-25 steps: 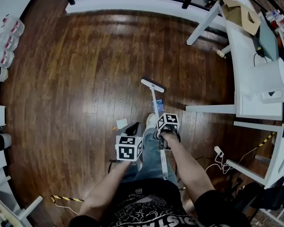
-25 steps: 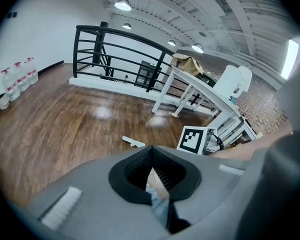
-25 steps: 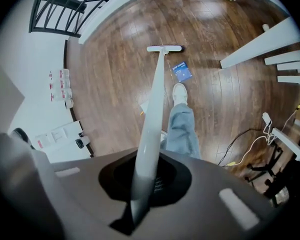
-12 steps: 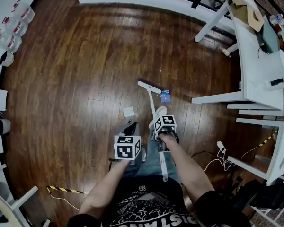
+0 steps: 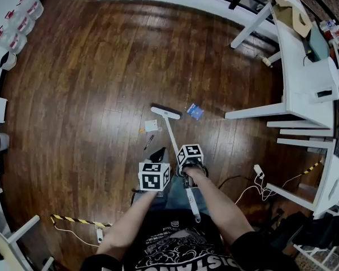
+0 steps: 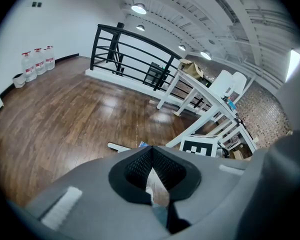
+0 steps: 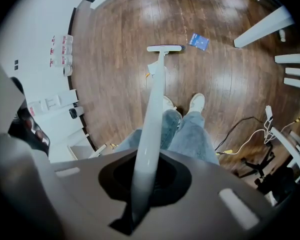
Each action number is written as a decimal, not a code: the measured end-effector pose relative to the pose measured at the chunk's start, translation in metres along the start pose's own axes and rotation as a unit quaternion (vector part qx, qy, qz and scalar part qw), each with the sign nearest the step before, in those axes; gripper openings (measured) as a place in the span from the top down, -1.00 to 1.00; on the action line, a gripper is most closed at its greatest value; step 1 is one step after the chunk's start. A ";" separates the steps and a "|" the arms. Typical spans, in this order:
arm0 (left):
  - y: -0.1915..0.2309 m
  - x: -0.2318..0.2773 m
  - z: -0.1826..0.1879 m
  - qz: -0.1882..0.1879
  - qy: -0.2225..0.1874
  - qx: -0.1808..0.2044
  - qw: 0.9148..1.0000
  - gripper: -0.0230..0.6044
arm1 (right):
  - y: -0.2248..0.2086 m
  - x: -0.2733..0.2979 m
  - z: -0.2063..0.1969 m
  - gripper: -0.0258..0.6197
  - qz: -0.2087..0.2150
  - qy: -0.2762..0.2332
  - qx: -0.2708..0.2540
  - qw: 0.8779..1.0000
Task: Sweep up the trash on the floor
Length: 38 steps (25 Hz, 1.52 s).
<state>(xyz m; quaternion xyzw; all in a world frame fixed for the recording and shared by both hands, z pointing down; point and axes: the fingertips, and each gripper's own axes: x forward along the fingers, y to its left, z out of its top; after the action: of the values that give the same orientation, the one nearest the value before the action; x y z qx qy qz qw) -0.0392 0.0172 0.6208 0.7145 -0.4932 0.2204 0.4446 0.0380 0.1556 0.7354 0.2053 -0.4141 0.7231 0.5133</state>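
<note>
The right tongs [image 7: 142, 184] are clamped on the long handle of the white push broom [image 5: 172, 136], whose head rests on the dark wooden plank floor [image 5: 85, 78]. It lies between a white paper scrap [image 5: 151, 126] and a blue packet [image 5: 195, 111]. The left tongs [image 6: 151, 176] are closed, held off the floor.

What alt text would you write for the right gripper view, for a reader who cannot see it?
The right tongs grip a white broom handle whose head rests on a wooden floor. A blue packet lies near the head; the person's legs show nearer.
</note>
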 end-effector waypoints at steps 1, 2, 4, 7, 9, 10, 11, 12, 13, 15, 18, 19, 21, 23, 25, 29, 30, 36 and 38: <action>-0.003 -0.001 -0.002 0.000 -0.001 -0.002 1.000 0.91 | -0.001 0.002 -0.006 0.90 0.001 0.003 -0.001 1.000; -0.005 -0.001 -0.004 0.000 -0.002 -0.003 1.000 0.91 | -0.002 0.003 -0.012 0.91 0.003 0.006 -0.002 1.000; -0.011 -0.001 -0.009 0.001 -0.006 -0.004 1.000 0.91 | -0.007 0.008 -0.024 0.91 0.004 0.010 -0.005 1.000; -0.018 -0.002 -0.015 0.006 -0.013 -0.008 1.000 0.91 | -0.018 0.014 -0.035 0.92 0.002 0.007 -0.009 1.000; -0.024 -0.003 -0.021 0.008 -0.017 -0.008 1.000 0.91 | -0.027 0.016 -0.041 0.92 0.002 0.002 -0.012 1.000; -0.027 -0.004 -0.025 0.009 -0.017 -0.007 1.000 0.91 | -0.031 0.016 -0.043 0.92 0.003 -0.001 -0.012 1.000; -0.030 -0.005 -0.027 0.010 -0.017 -0.006 1.000 0.91 | -0.033 0.016 -0.046 0.92 0.005 -0.004 -0.012 1.000; -0.032 -0.005 -0.030 0.011 -0.018 -0.006 1.000 0.91 | -0.035 0.015 -0.049 0.92 0.009 -0.007 -0.013 1.000; -0.035 -0.006 -0.032 0.012 -0.018 -0.005 1.000 0.91 | -0.037 0.013 -0.051 0.92 0.015 -0.010 -0.013 1.000; -0.044 -0.005 -0.035 0.011 -0.017 0.001 1.000 0.91 | -0.039 0.007 -0.056 0.92 0.035 -0.019 -0.011 0.999; -0.062 -0.001 -0.034 0.004 -0.018 0.015 1.000 0.91 | -0.044 -0.011 -0.060 0.92 0.073 -0.045 -0.002 0.996; -0.070 0.002 -0.032 0.001 -0.019 0.021 1.000 0.91 | -0.048 -0.018 -0.058 0.92 0.084 -0.058 0.002 0.995; -0.088 0.008 -0.028 -0.009 -0.022 0.034 0.999 0.91 | -0.059 -0.037 -0.051 0.92 0.099 -0.085 0.015 0.991; -0.107 0.015 -0.025 -0.018 -0.020 0.049 0.998 0.91 | -0.075 -0.056 -0.039 0.92 0.105 -0.111 0.028 0.988; -0.126 0.020 -0.024 -0.025 -0.016 0.064 0.997 0.91 | -0.095 -0.075 -0.023 0.92 0.103 -0.136 0.042 0.984; -0.157 0.029 -0.026 -0.033 -0.009 0.091 0.995 0.91 | -0.140 -0.104 0.006 0.92 0.098 -0.164 0.072 0.979; -0.162 0.029 -0.028 -0.034 -0.007 0.095 0.995 0.91 | -0.150 -0.109 0.013 0.92 0.097 -0.167 0.080 0.978; -0.169 0.036 -0.031 -0.021 0.002 0.091 0.996 0.91 | -0.195 -0.116 0.043 0.92 0.087 -0.170 0.115 0.975; -0.173 0.040 -0.028 -0.021 0.000 0.098 0.995 0.91 | -0.205 -0.112 0.051 0.92 0.080 -0.166 0.122 0.975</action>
<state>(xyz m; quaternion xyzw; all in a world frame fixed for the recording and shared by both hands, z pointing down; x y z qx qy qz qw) 0.1371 0.0411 0.5923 0.7650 -0.4538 0.2584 0.3769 0.2617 0.0765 0.7632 0.3495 -0.4175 0.7627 0.3491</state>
